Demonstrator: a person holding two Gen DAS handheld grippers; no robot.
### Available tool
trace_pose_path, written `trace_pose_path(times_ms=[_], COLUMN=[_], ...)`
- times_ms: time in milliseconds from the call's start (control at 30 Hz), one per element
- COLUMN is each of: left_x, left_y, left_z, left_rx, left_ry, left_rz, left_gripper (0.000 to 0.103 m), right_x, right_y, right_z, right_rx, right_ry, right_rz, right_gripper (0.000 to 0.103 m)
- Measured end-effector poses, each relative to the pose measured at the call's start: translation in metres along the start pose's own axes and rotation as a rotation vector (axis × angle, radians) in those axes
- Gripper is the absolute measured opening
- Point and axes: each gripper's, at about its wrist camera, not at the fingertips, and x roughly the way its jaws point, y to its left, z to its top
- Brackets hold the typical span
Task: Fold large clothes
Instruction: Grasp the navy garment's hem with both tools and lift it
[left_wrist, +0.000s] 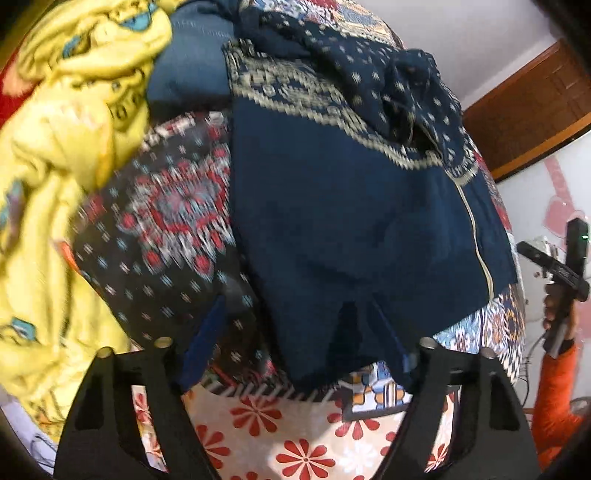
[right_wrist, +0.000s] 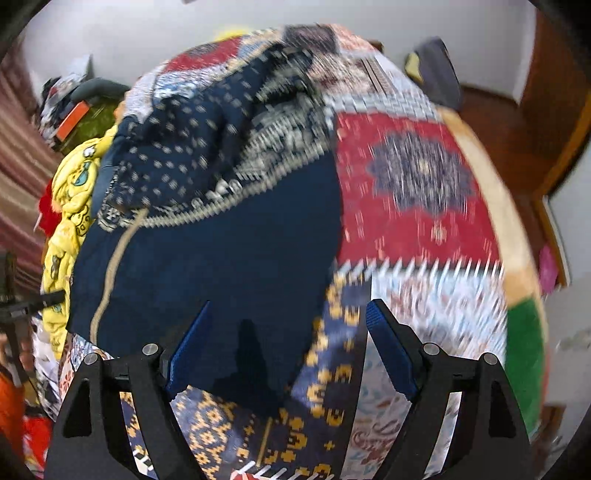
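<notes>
Navy garment (left_wrist: 343, 236) is laid on a patchwork bedspread (right_wrist: 417, 206), plain dark lower part toward the cameras, patterned band and dotted cloth bunched at the far end. Long axis is judged to run away from both cameras, hem near, bunched top far. A pale trim line (left_wrist: 476, 236) is seen along one side edge.

Handling, as judged: soft, limp, light; no stiffness to hold a shape, likely to sag and drag on the bedspread when lifted. Best taken at the near hem corners, one per gripper, where cloth is single and flat; the bunched top would need smoothing first.

Left gripper (left_wrist: 295, 369) is held wide apart over the near hem, nothing pinched; its blue pads are partly hidden under cloth. Right gripper (right_wrist: 291, 350) is likewise spread, blue pads (right_wrist: 391, 354) clear, one side over the hem edge, nothing clamped.

Beside the garment: a yellow printed cloth (left_wrist: 55, 177) heaped to the left, a dark red-patterned cloth (left_wrist: 166, 221) touching its left edge. Both views are motion-blurred.
</notes>
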Motion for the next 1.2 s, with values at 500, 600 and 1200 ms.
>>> trace_pose_path(times_ms=[500,600,1200], left_x=[0.026,0.037,-0.095], left_y=[-0.005,0.005,-0.061], left_z=[-0.007,-0.008,0.077], left_rx=[-0.018,-0.080,0.107], left_ry=[0.057,0.060,-0.389], left_rz=[-0.093,-0.104,-0.020], left_gripper=[0.040,0.038,0.003], right_x=[0.025,0.026,-0.041], right_y=[0.022,0.030,0.049], right_z=[-0.011,-0.010,0.051], right_rx=[-0.064,-0.073,-0.113], right_ry=[-0.005,-0.021,-0.277], right_rz=[0.094,0.097,0.184], right_gripper=[0.072,0.064,0.015])
